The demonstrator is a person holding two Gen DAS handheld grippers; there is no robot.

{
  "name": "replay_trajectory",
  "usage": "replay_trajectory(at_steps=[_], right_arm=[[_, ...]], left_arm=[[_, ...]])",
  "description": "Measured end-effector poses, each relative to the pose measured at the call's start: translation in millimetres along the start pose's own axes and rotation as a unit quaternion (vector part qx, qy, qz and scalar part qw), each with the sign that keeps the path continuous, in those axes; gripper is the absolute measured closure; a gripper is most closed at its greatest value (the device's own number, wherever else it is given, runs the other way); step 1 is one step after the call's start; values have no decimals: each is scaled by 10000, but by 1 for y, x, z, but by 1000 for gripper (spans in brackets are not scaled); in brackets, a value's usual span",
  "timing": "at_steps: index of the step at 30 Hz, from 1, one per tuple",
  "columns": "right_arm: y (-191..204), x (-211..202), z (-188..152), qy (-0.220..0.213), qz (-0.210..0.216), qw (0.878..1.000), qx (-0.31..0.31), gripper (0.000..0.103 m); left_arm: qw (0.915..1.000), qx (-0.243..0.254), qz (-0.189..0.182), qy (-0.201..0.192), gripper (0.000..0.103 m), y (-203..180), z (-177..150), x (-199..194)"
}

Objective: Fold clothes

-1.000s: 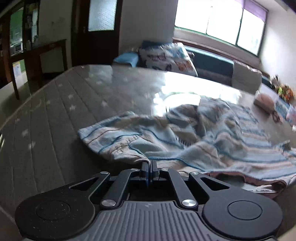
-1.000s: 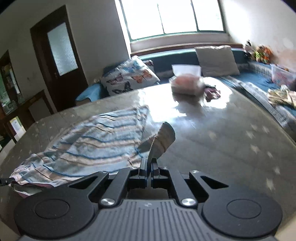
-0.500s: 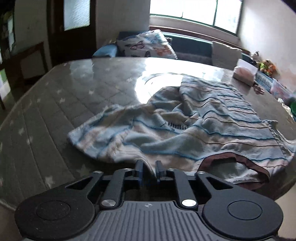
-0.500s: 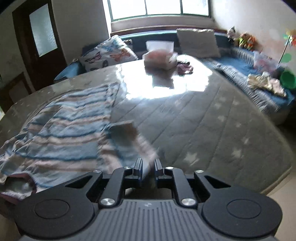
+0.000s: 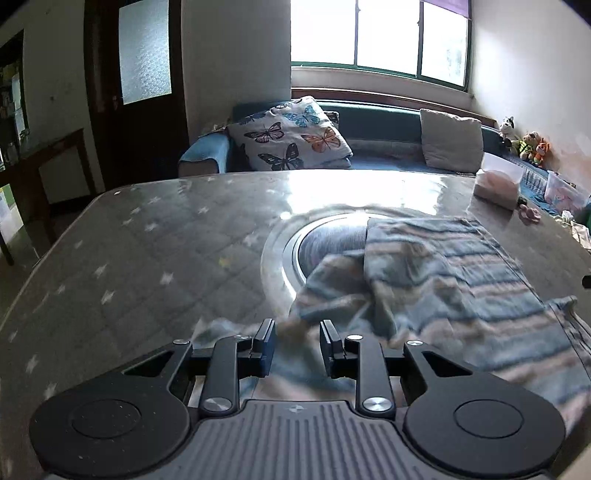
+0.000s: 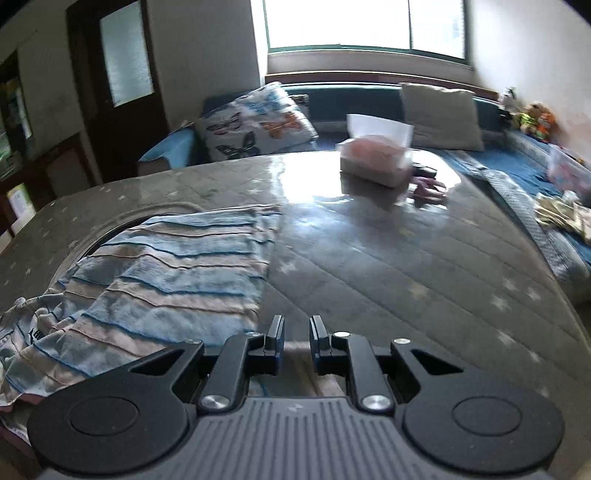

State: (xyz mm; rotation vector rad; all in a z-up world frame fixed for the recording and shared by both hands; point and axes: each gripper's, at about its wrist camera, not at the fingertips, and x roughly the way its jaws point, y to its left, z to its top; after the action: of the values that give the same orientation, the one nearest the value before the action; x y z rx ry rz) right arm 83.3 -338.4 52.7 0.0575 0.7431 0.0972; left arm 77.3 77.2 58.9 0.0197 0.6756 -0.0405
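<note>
left tool (image 5: pixel 297 341): jaws just opened, spread, cloth under gap, unpinched | right tool (image 6: pixel 296 338): jaws parted, pinching nothing | striped garment (image 5: pixel 443 280) lies flat on quilted surface (image 5: pixel 147 258), released

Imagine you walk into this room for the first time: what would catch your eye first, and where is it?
First, the blue and pink striped garment, lying rumpled on the glossy star-patterned table, just ahead of both open grippers, the left gripper and the right gripper. Next, the butterfly cushion on the sofa beyond the table, under the bright window. A tissue box sits at the table's far end.
</note>
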Motion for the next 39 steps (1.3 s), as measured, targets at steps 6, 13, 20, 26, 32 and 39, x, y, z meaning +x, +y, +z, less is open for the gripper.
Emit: replay_trajectory(at_steps=[6,13,20,26,32,39], right_arm=[[20,42,29,108,233,9993,-254,89],[30,87,55,181,281,9987,-379,82],[33,136,73,300,305,9984,-377,82],[36,167,87,228,235,9987,-381,73],[30,194,94,304,140,9989,-315,74],[28,199,93,301,155,9990,-298,74]], left_arm=[[9999,12,-14,124,74,-9,33,56],[9991,55,-133,408,55,-19,54,115],[9964,29,-735,426,55,-34,67,139],[9929,-160,-998,632,55,-45,79,164],[9888,-336,-1196,833,60,-47,81,182],[9851,-467,-1510,672,99,-50,81,176]])
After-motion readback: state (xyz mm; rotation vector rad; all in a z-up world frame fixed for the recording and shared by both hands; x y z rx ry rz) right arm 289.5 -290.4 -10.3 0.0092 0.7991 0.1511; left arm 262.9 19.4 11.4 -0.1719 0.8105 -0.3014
